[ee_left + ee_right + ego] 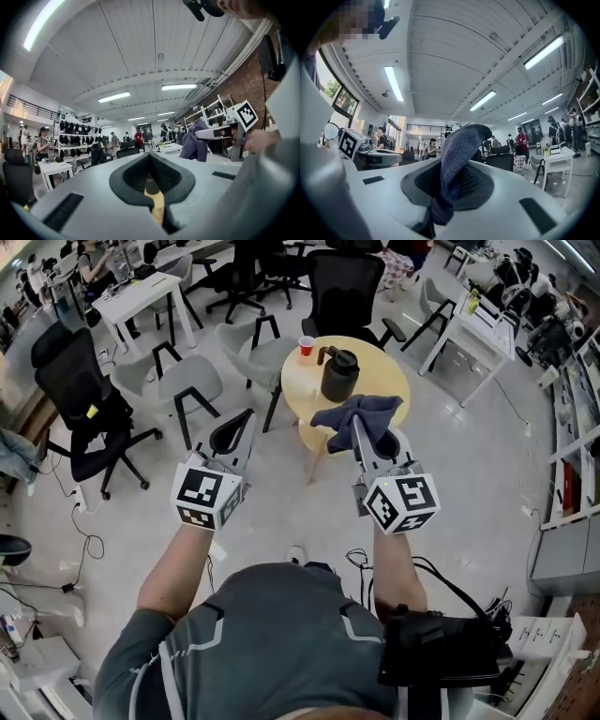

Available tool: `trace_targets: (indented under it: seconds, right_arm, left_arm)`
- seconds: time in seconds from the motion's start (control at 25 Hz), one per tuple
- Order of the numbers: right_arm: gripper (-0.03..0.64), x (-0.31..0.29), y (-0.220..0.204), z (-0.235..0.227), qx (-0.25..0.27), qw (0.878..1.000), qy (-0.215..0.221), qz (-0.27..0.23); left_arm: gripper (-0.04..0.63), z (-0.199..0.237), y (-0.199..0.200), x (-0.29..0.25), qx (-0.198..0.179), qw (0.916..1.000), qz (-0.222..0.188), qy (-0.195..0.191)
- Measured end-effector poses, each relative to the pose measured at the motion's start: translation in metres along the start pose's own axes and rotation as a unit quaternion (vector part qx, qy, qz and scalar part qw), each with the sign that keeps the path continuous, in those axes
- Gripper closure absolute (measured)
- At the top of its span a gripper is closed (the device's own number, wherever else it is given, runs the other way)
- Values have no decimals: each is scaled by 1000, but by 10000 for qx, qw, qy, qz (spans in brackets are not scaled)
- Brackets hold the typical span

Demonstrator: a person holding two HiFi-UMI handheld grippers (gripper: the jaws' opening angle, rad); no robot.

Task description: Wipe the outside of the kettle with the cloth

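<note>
Two claws are raised side by side in front of the person, and each view tells a different part of it. Only the head view shows the kettle (339, 376): black, upright, on the round wooden table (302, 388), with a red cup (307, 345) near it towards the far edge. From there the right claw (359, 427) points towards the table with the blue-grey cloth (373, 413) bunched at its tip. In the picture the cloth hangs just short of the kettle, on the person's side of it, and does not touch it. The left claw (246, 418) sits further left, off the table's edge and well apart from the kettle.

The two gripper views are tilted up at the ceiling and its strip lights. The right gripper view settles the grasp: the jaws are clamped on a twisted neck of the cloth, which rises between the pads and flops over at the top. The left gripper view shows that claw's jaws pressed together at the tip, with nothing between them. It also catches the other claw at its right with the cloth draped from it, seen from the side. Dark office chairs (84, 399) and white desks (141, 296) stand around the table.
</note>
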State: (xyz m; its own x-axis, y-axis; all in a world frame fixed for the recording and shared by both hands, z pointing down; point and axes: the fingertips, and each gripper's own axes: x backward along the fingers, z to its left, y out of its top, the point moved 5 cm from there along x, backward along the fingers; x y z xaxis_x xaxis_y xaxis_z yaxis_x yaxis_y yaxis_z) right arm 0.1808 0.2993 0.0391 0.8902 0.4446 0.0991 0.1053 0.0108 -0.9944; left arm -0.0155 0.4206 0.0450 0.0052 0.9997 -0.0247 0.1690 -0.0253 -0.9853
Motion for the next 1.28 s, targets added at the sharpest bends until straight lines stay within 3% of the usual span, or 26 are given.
trace_targets:
  seconds: [0.28, 0.48, 0.68, 1.0, 1.28]
  right_arm:
    - [552, -29, -2, -75, -83, 10000, 35, -38]
    - [552, -58, -13, -93, -157, 9999, 7, -71]
    - [552, -90, -25, -103, -145, 9998, -160, -44]
    - [552, -162, -31, -115, -12, 9961, -880, 49]
    - [552, -239, -48, -122, -33, 9884, -1498, 233]
  left_arm:
    - [586, -6, 1, -94, -64, 9998, 128, -154]
    - [588, 12, -14, -131, -50, 9991, 263, -332]
    - [588, 35, -23, -165, -78, 9990, 69, -440]
    - [586, 102, -34, -239, -58, 9913, -150, -1308]
    - [588, 176, -53, -298, 110, 9830, -337, -1800]
